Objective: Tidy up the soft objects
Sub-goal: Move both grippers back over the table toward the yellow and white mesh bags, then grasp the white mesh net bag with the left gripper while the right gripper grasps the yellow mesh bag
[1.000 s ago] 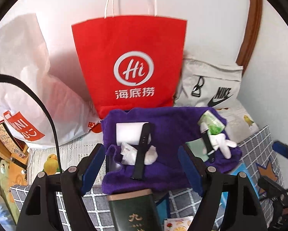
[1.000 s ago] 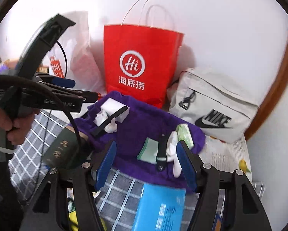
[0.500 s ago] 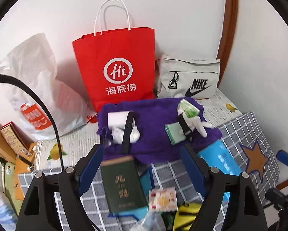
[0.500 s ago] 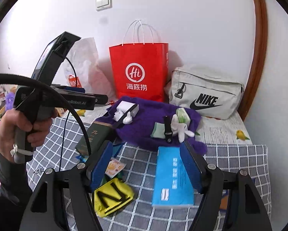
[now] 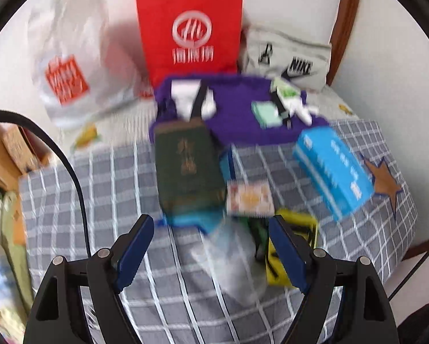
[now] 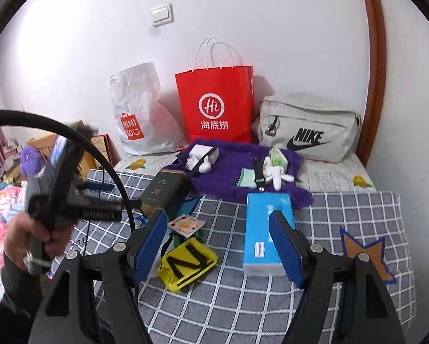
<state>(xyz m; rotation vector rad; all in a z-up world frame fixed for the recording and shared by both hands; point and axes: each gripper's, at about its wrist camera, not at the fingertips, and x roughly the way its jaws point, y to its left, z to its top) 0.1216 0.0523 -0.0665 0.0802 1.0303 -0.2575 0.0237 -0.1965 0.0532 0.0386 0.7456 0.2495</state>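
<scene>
**Both grippers empty, no soft item picked yet**

We note the left gripper (image 5: 211, 246) with its jaws apart, holding nothing, above the checked bedcover (image 5: 122, 177). The right gripper (image 6: 218, 243) is likewise spread wide and empty. The left view is blurred, so fine detail there is unreliable.

The soft things lie in two groups. A purple cloth (image 6: 228, 172) sits at the far side, carrying a white glove (image 6: 274, 172) and small packets. Nearer, a yellow pouch (image 6: 188, 261) lies between the right fingers' line of sight, beside a blue box (image 6: 267, 229) and a green box (image 6: 165, 189).

We judge the step to be selection and approach. Next move: lower one gripper over the yellow pouch, centre it, close gently; the fabric may bunch.
</scene>
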